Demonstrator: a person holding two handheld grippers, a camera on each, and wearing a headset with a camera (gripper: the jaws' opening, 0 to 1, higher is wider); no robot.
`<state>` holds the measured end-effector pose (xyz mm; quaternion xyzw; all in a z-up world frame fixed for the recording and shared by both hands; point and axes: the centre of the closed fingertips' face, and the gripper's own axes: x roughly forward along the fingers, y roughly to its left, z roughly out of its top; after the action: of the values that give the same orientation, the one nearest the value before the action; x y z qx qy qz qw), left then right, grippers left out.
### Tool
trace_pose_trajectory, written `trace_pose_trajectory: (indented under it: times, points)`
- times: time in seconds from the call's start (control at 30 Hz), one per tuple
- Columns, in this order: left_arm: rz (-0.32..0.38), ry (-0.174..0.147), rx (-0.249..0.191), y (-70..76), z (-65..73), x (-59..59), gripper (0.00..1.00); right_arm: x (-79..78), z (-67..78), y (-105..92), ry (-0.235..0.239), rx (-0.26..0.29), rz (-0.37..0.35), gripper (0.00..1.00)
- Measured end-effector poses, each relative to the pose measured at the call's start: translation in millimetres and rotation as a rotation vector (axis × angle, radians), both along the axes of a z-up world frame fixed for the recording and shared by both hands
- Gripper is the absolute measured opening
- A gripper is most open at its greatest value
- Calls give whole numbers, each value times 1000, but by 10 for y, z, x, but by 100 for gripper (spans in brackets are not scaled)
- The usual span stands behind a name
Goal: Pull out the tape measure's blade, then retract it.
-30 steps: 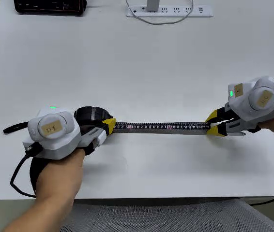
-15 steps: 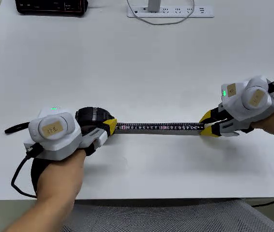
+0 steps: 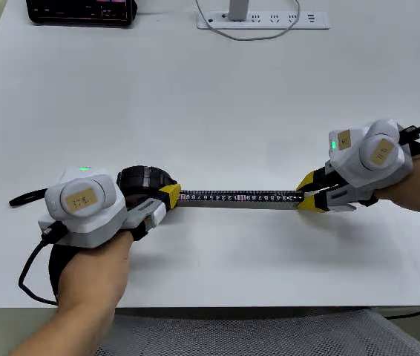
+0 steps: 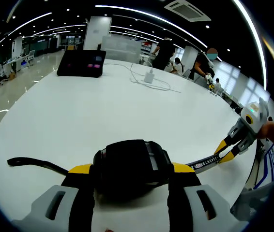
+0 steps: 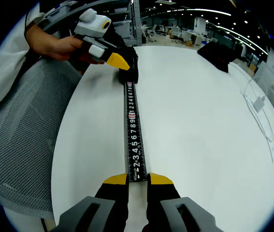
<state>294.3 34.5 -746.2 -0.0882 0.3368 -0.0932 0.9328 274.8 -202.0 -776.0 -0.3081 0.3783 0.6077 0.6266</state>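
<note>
Your left hand-held gripper [image 3: 158,202] clamps the tape measure case [image 3: 143,180] on the worktop [image 3: 217,111]. The right hand-held gripper [image 3: 310,200] pinches the blade [image 3: 240,197] at its tip. The blade runs straight between them, so I'd feed it left toward the case.

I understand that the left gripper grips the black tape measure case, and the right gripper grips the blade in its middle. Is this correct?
Not quite. The right gripper grips the blade at its free end, not in its middle: in the right gripper view the lowest numbers begin right at its fingers. The left gripper does grip the black tape measure case.
</note>
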Motion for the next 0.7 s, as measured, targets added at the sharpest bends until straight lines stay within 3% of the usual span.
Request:
trace_pose_trajectory:
  times: [0.7]
  points:
    - [4, 3, -15, 5, 3, -6, 56, 24, -2, 183, 0, 23, 9, 10]
